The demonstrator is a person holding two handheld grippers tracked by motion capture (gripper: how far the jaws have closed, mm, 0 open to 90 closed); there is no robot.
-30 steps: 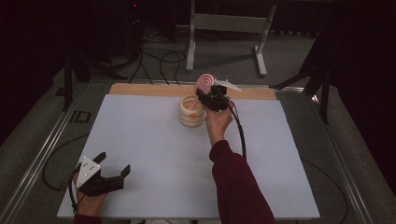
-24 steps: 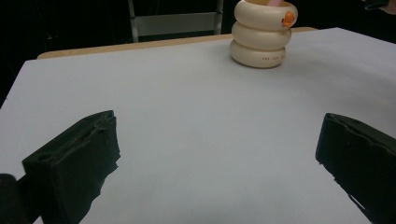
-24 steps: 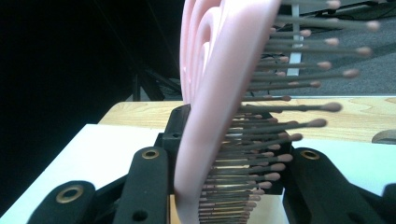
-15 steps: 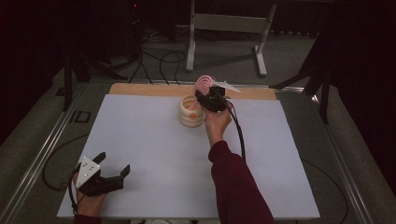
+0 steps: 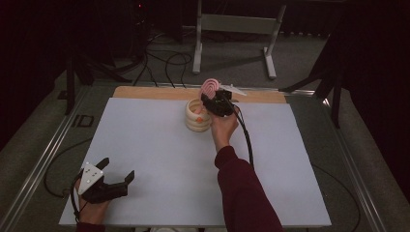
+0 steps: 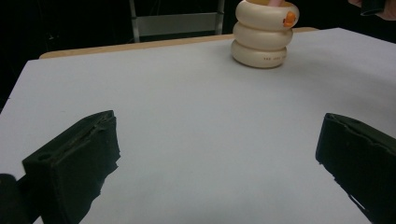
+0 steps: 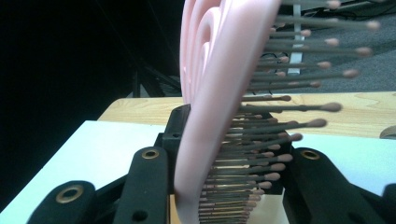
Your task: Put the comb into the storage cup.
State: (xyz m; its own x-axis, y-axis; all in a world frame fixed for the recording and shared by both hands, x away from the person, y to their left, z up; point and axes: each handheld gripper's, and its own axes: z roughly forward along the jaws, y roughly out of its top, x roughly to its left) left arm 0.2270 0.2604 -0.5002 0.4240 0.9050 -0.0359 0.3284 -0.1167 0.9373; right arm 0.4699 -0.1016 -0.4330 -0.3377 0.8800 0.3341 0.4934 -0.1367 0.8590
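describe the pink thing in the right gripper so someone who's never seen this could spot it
On the white table, look to its far edge, beside the cream ringed holder. There the right gripper clamps a pink hairbrush between its jaws. Its pink head with rows of ball-tipped bristles sets it apart from the smooth holder.

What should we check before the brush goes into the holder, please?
1. Right gripper shut on brush: ok.
2. Brush upright between the jaws: ok.
3. Brush right over holder mouth: cannot tell; high view shows it just behind and to the right.
4. Holder upright on table: ok.
5. Room inside holder: cannot tell.
6. Left gripper open, resting at the near edge, away from the holder: ok.
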